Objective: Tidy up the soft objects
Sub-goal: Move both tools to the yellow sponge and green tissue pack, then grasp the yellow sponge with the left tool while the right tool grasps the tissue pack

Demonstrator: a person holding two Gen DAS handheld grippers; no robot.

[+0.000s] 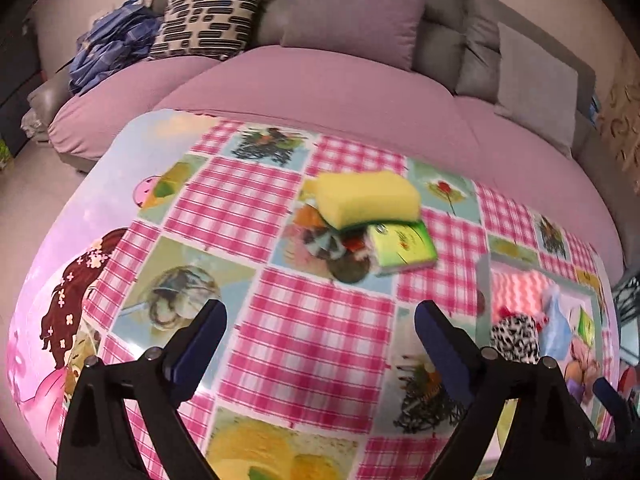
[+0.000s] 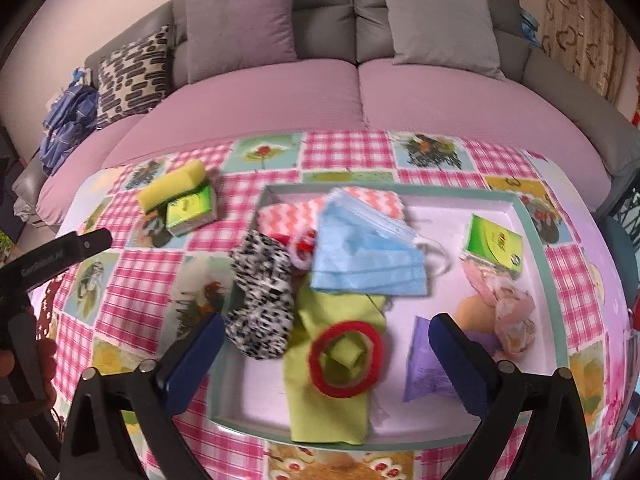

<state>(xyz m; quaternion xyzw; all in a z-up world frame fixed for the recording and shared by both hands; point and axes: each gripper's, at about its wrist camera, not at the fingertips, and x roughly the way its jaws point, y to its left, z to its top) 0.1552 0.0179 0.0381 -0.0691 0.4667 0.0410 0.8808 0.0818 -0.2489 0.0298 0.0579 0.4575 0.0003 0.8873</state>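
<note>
A yellow sponge (image 1: 366, 198) lies on the patchwork tablecloth, resting partly on a green tissue packet (image 1: 402, 248); both also show in the right wrist view, sponge (image 2: 172, 188) and packet (image 2: 190, 210). My left gripper (image 1: 320, 320) is open and empty, hanging short of them. My right gripper (image 2: 326, 334) is open and empty above a teal-rimmed tray (image 2: 538, 240) that holds a blue face mask (image 2: 366, 256), a black-and-white sock (image 2: 262, 300), a red hair tie (image 2: 346, 358) on a green cloth (image 2: 332, 412), a second green packet (image 2: 496, 246) and a purple packet (image 2: 422, 364).
A sofa with pink seat cushions (image 2: 360, 100) and grey and patterned pillows (image 2: 130, 72) stands behind the table. Blue clothing (image 1: 112, 48) is heaped at its left end. The left gripper's finger (image 2: 60, 254) shows at the left of the right wrist view.
</note>
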